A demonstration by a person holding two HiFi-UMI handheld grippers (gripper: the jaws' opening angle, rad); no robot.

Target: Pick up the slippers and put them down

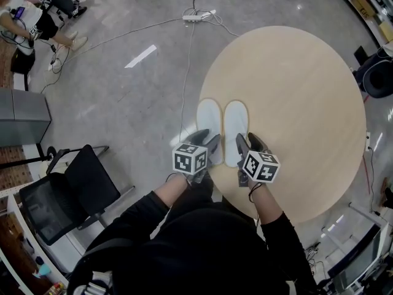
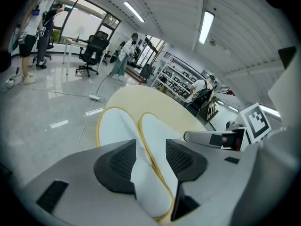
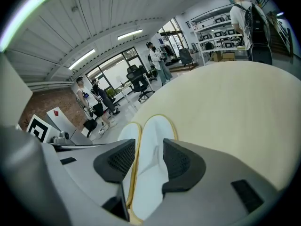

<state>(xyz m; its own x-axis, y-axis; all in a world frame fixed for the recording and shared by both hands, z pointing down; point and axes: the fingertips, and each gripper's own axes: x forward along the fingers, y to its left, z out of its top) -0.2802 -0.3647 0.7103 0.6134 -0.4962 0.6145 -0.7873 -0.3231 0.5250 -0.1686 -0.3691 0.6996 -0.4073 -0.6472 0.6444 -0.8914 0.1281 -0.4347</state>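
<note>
Two white slippers with yellow rims lie side by side, toes pointing away from me, on the round beige table (image 1: 295,97). The left slipper (image 1: 209,123) has its heel between the jaws of my left gripper (image 1: 207,142), which stand apart from it. In the left gripper view the left slipper (image 2: 117,126) runs back between the dark pads (image 2: 117,163). My right gripper (image 1: 250,144) straddles the heel of the right slipper (image 1: 235,123) the same way, open. In the right gripper view the right slipper (image 3: 156,138) lies flat on the table between the pads (image 3: 179,161).
A black chair (image 1: 67,192) stands on the floor to my left, a grey cabinet (image 1: 21,115) beyond it. A power strip (image 1: 196,17) with cables lies on the floor past the table. People (image 1: 31,23) stand at the far left. Another dark chair (image 1: 377,75) is at the table's right.
</note>
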